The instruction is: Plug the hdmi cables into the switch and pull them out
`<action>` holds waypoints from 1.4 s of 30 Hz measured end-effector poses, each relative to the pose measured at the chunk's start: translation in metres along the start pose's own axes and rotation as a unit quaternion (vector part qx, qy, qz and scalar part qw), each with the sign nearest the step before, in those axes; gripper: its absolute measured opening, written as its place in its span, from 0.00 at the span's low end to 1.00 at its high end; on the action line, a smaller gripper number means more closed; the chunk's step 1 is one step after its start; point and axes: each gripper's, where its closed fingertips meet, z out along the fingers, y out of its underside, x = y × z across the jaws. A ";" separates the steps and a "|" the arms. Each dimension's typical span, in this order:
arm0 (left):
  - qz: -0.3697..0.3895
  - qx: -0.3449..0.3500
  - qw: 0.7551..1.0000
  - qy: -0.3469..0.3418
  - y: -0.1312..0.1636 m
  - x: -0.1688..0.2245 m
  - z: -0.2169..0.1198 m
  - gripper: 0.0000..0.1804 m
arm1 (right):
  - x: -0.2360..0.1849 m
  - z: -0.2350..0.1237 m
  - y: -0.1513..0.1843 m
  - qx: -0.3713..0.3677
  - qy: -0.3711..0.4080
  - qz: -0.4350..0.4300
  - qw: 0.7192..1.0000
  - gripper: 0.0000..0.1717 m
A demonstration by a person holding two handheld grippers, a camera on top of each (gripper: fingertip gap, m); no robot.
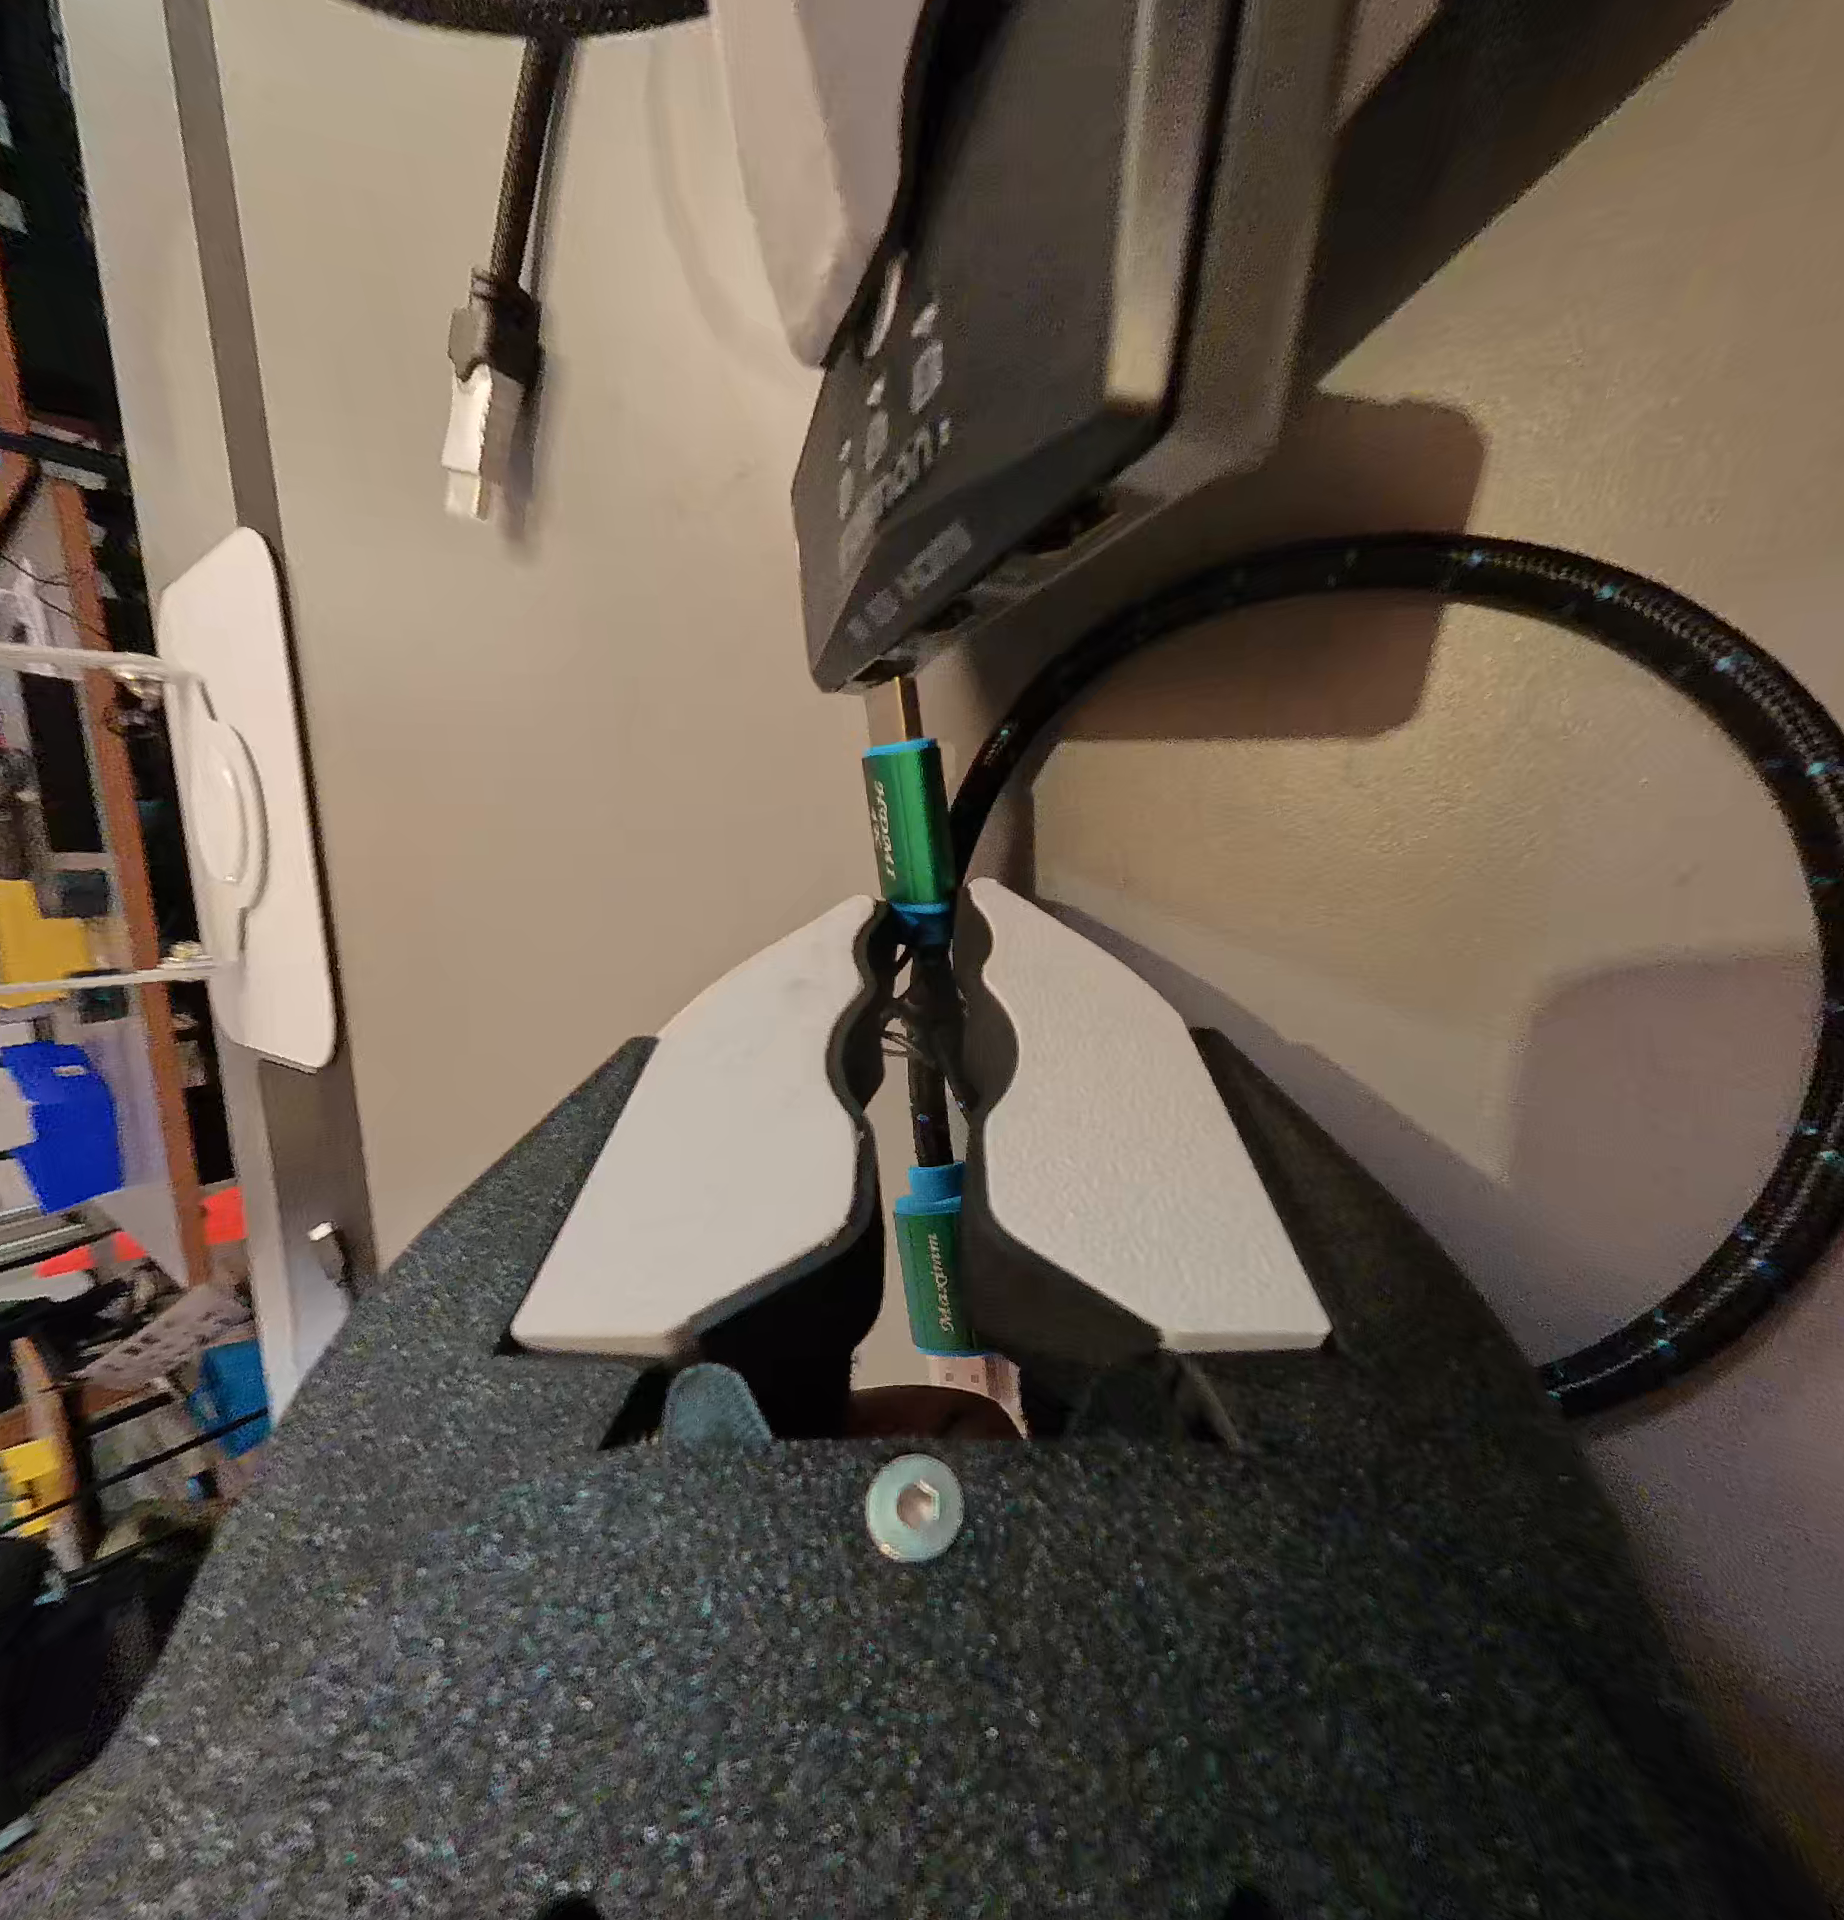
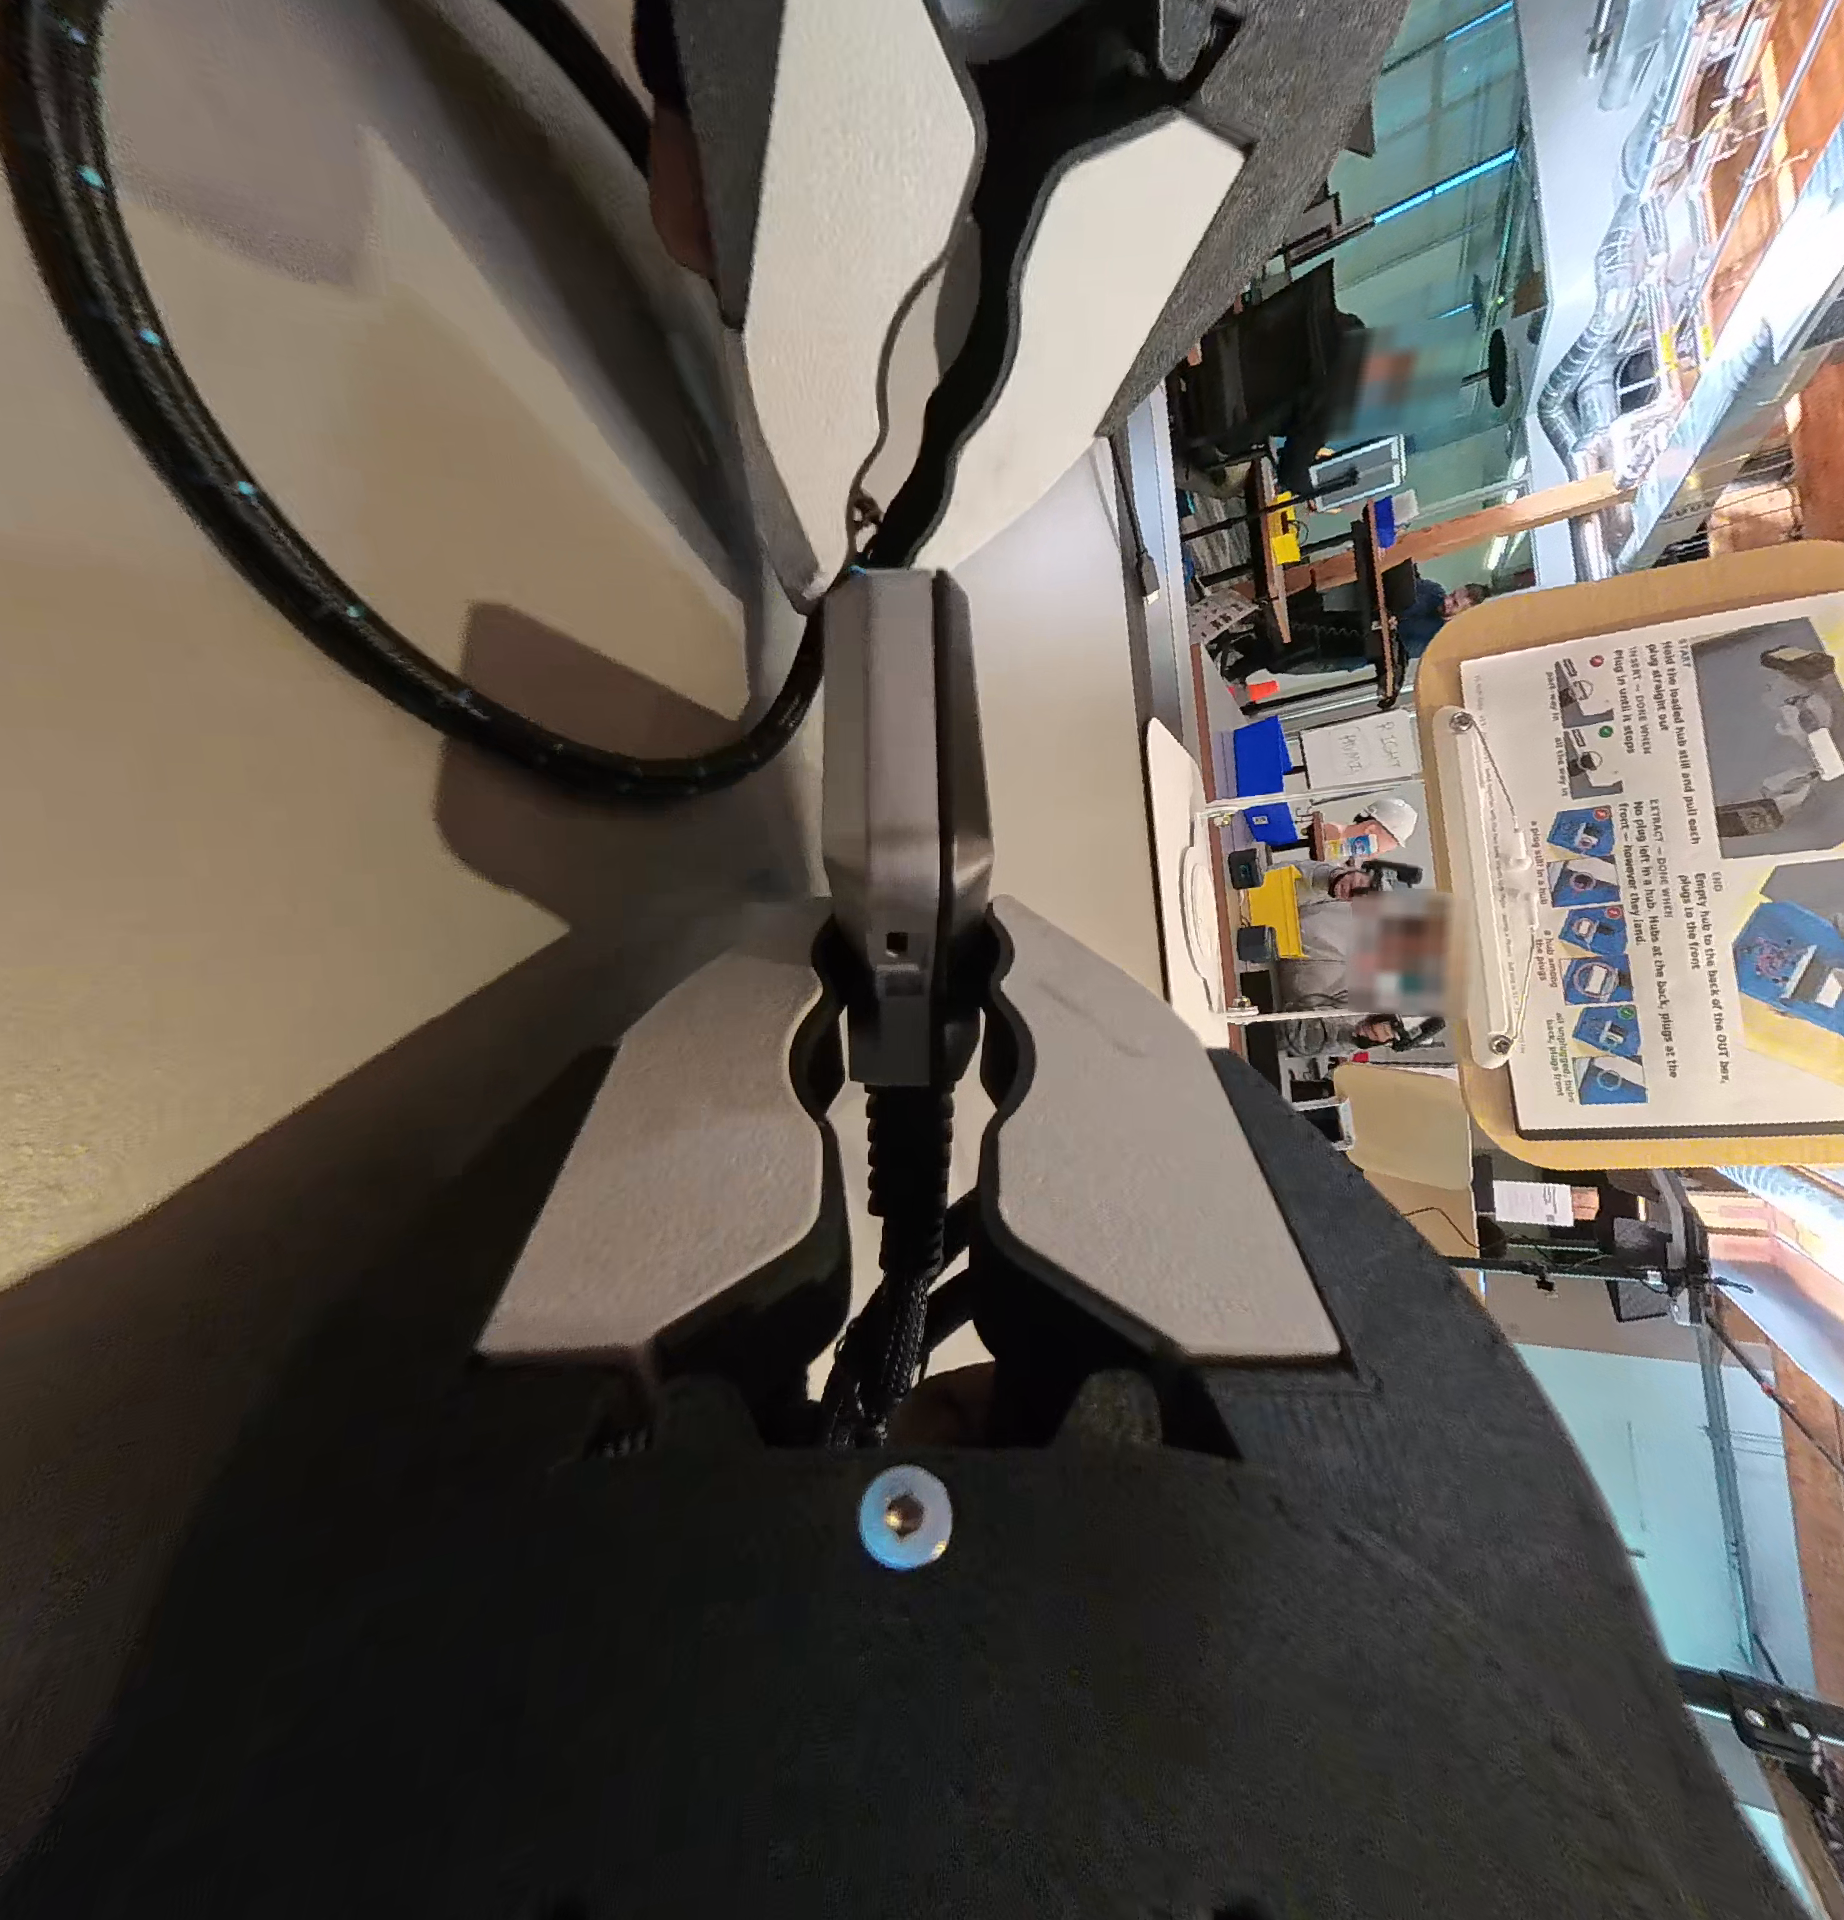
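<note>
Clearly, the left hand-held gripper (image 1: 920,914) pinches the green plug's (image 1: 905,826) blue collar at the grey hub (image 1: 1011,416); the right hand-held gripper (image 2: 902,940) clamps that hub's near end.

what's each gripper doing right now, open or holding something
Left gripper: closed on the blue-collared rear end of the green plug, just behind its green shell.
Right gripper: closed on the dark grey hub.

Both grippers are showing bumpy black bodies (image 1: 897,1714), pale grey wavy fingers (image 1: 731,1122), and one shiny screw (image 2: 905,1529).
</note>
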 end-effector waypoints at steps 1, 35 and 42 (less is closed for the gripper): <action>0.010 -0.001 1.000 -0.009 -0.002 -0.001 -0.002 0.06 | 0.001 0.000 0.000 0.000 0.004 -0.002 1.000 0.13; 0.065 -0.083 0.992 -0.067 0.002 -0.007 -0.019 0.06 | 0.005 -0.004 -0.013 0.041 0.023 -0.004 0.999 0.13; 0.056 -0.096 0.992 -0.053 0.002 -0.001 -0.018 0.06 | -0.001 -0.004 -0.014 0.035 0.025 -0.035 0.998 0.12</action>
